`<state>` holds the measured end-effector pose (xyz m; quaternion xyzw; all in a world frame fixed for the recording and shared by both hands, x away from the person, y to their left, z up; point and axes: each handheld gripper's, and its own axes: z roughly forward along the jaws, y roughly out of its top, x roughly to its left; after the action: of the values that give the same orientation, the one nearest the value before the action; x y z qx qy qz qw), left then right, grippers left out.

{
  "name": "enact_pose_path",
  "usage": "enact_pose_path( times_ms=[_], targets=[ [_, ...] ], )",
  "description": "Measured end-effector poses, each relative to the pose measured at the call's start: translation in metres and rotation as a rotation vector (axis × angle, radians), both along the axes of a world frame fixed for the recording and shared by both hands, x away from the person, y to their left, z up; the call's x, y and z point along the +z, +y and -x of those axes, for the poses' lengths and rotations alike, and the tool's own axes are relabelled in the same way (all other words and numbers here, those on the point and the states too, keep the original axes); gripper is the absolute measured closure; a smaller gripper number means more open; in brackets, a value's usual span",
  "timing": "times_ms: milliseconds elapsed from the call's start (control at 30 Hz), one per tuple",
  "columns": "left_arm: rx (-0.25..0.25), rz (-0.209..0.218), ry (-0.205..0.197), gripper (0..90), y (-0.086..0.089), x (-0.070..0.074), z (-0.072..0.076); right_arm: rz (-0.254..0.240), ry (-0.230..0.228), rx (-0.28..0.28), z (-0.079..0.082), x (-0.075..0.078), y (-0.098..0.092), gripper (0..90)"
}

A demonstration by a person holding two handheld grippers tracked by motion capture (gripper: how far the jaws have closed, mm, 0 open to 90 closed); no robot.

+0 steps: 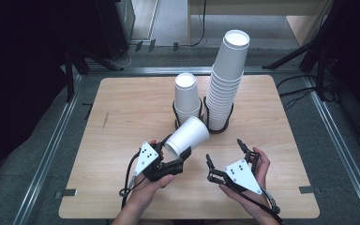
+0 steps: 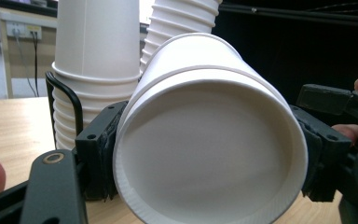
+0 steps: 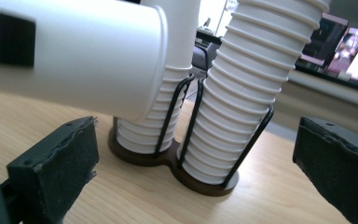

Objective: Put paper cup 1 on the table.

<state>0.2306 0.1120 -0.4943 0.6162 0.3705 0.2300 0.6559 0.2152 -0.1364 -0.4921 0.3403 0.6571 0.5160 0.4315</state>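
Fig.: my left gripper (image 1: 182,157) clamps single cup (image 1: 187,136) w/ rim toward me; right gripper (image 1: 226,153) spread, empty. Next, prob.: set cup on desk (image 1: 122,108).

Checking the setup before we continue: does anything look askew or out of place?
The tall cup stack leans right in its holder and might tip. The single cup lies sideways, but the left tool is holding it. No spills or damage visible.

Bright even overhead light, dark surroundings
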Motion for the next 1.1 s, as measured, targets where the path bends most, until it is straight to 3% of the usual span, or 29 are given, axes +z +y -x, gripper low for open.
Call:
enact_pose_path(
  times_ms=[133, 233, 533, 733, 867, 1100],
  targets=[
    [-0.007, 0.035, -0.007, 23.4, 0.0, -0.001, 0.001, -0.092, 0.055, 0.001, -0.001, 0.004, 0.001, 5.7],
    [-0.005, 0.039, -0.016, 23.4, 0.0, -0.002, 0.002, -0.132, 0.082, 0.004, 0.0, 0.007, 0.002, 6.4],
    [-0.015, 0.052, -0.034, 23.4, -0.005, -0.003, 0.005, -0.326, 0.184, 0.056, 0.005, 0.017, 0.006, 4.0],
    [-0.025, 0.059, -0.043, 23.4, -0.007, -0.005, 0.006, -0.468, 0.298, 0.08, 0.005, 0.022, 0.001, 0.8],
    [-0.026, 0.064, -0.048, 23.4, -0.009, -0.006, 0.006, -0.6, 0.382, 0.098, 0.003, 0.023, -0.004, 0.0],
    [-0.039, 0.068, -0.057, 23.4, -0.012, -0.007, 0.009, -0.78, 0.532, 0.068, -0.002, 0.019, -0.005, 0.0]
  ],
)
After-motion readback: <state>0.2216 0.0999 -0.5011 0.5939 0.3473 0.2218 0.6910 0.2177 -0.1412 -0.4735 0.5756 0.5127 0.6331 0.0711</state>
